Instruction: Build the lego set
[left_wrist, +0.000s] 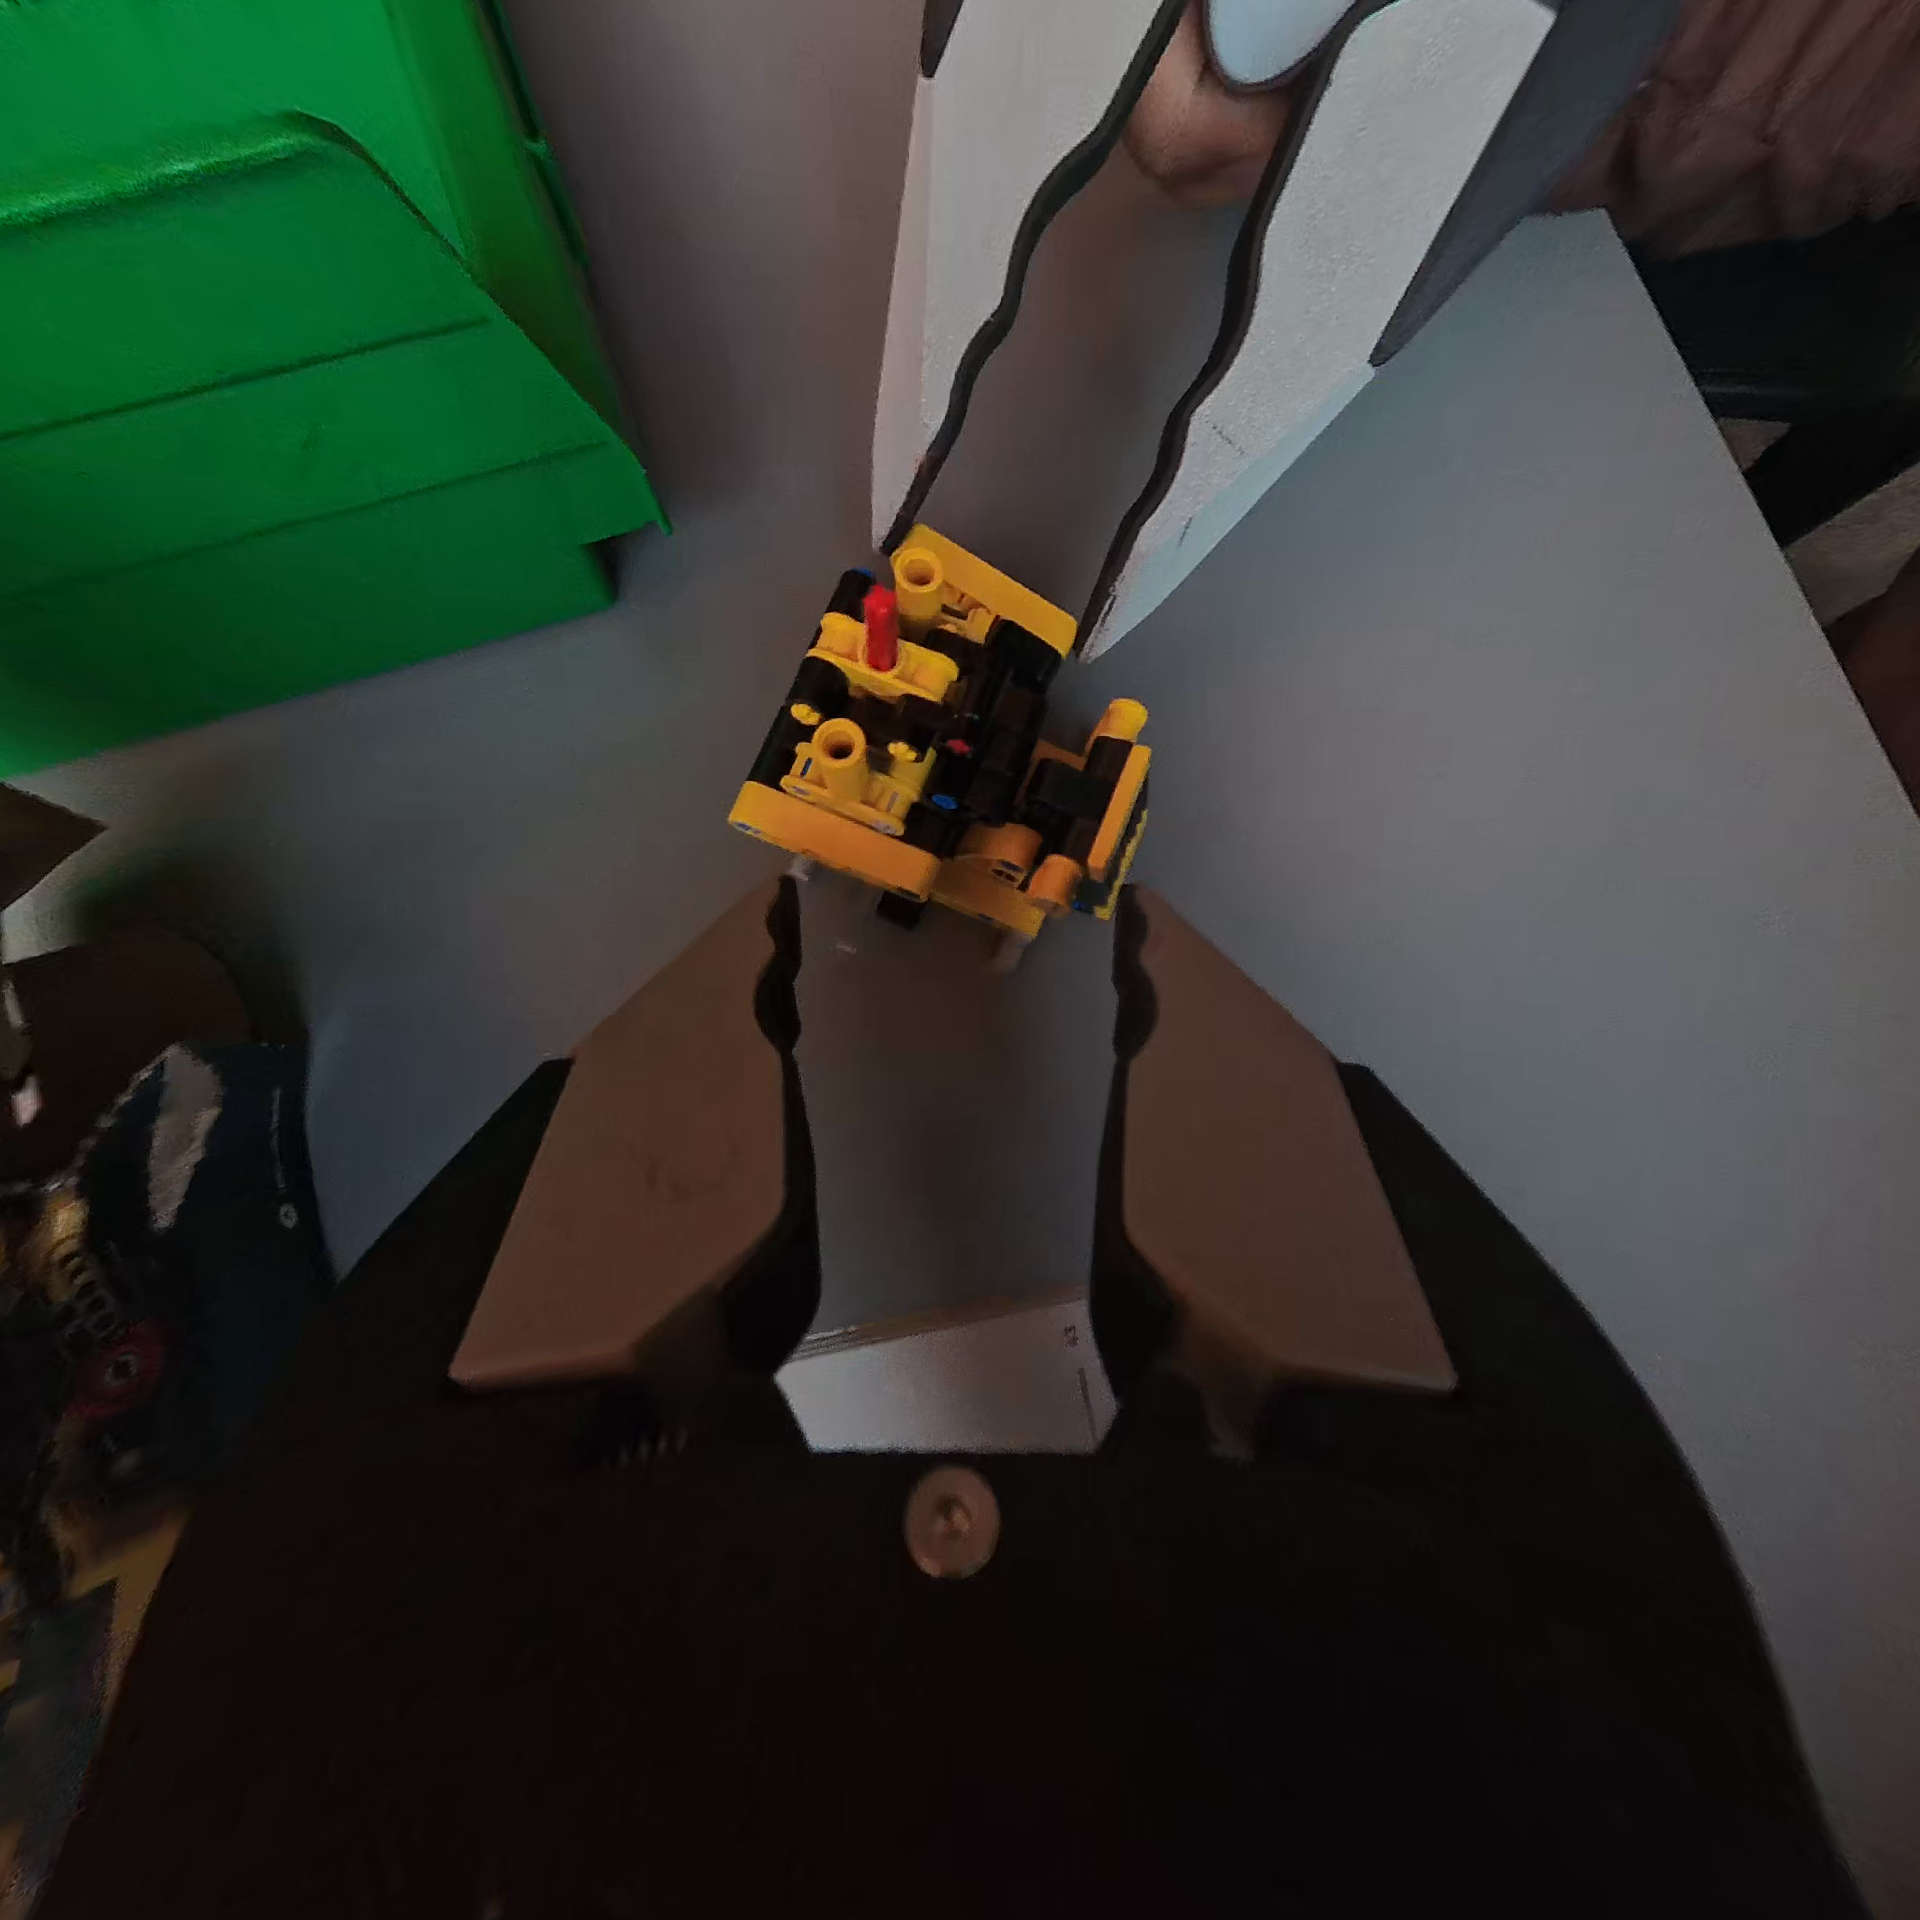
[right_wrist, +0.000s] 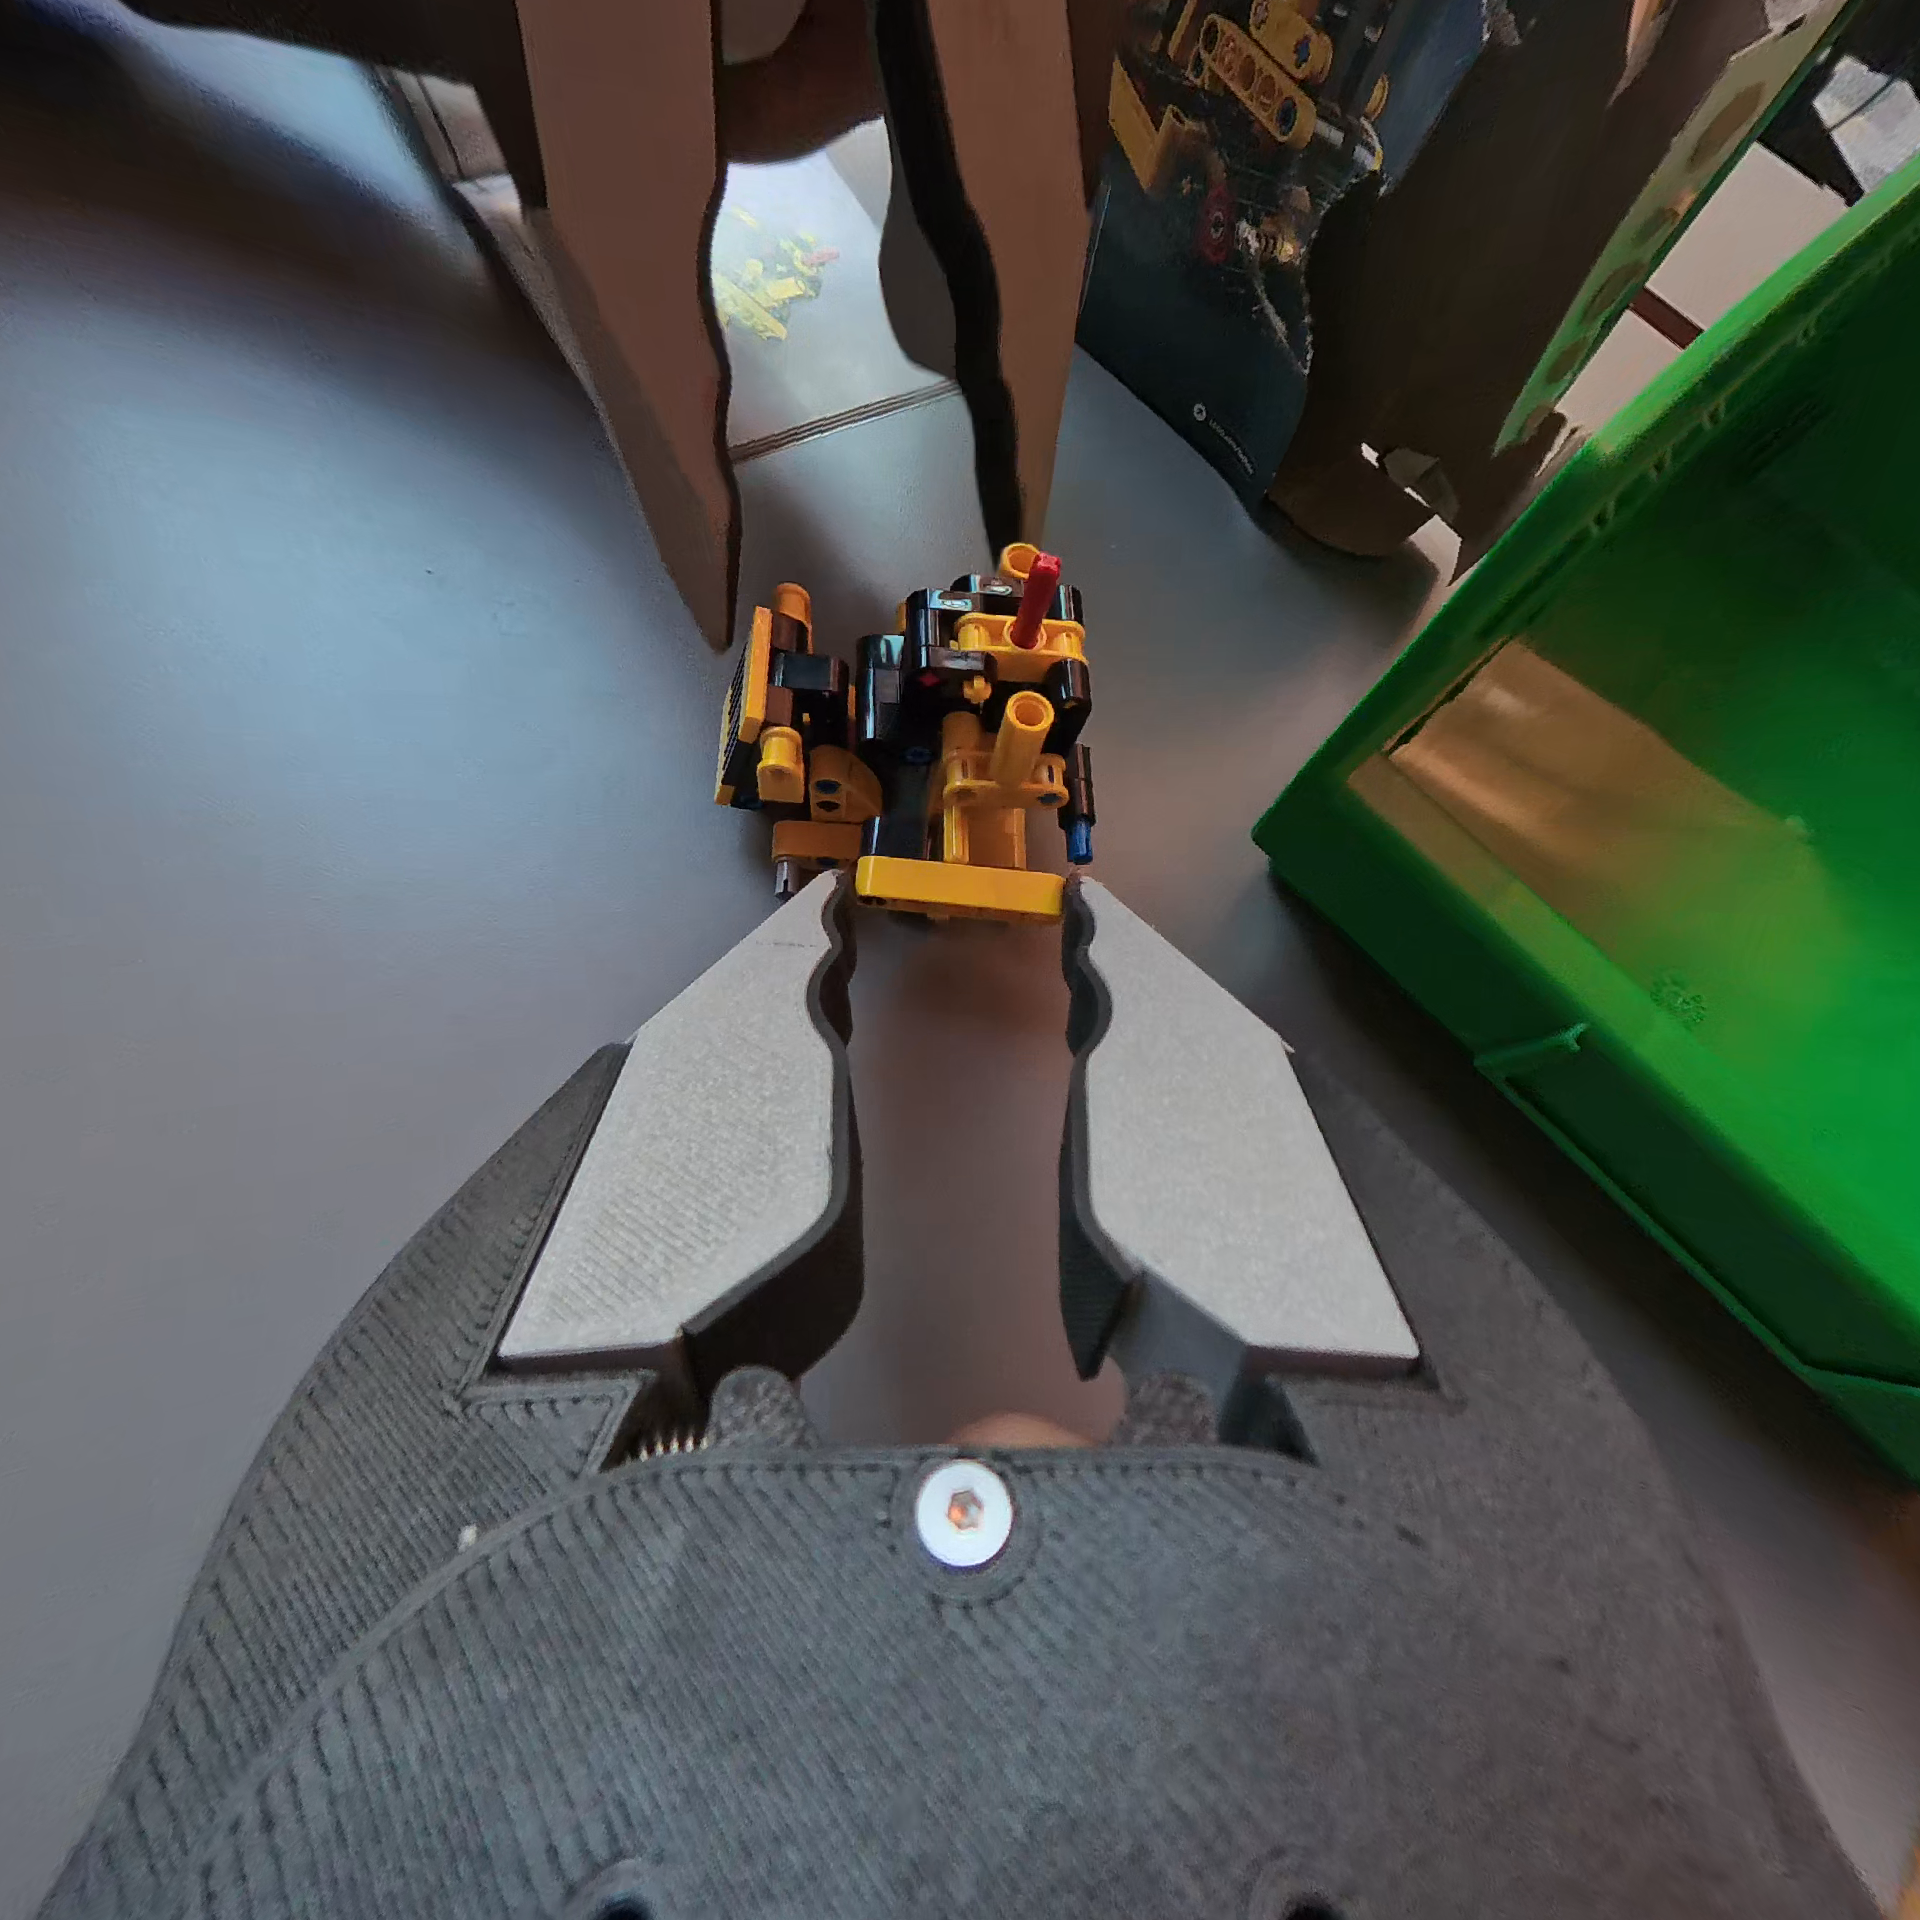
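Half-built yellow-and-black lego model w/ red axle (right_wrist: 925, 738) sits on grey table (right_wrist: 312, 623), btwn both tools. Brown left gripper (left_wrist: 951, 904) & grey right gripper (right_wrist: 961, 894): jaws spread, tips at model's opposite ends. Close evenly, square on yellow beams, avoid the axle.

The lego model (right_wrist: 925, 748) is glossy yellow and black plastic. The right tool (right_wrist: 956, 904) shows rough, ridged printed plastic. The green bin (right_wrist: 1621, 935) looks smooth plastic; the tabletop (right_wrist: 312, 727) matt grey.
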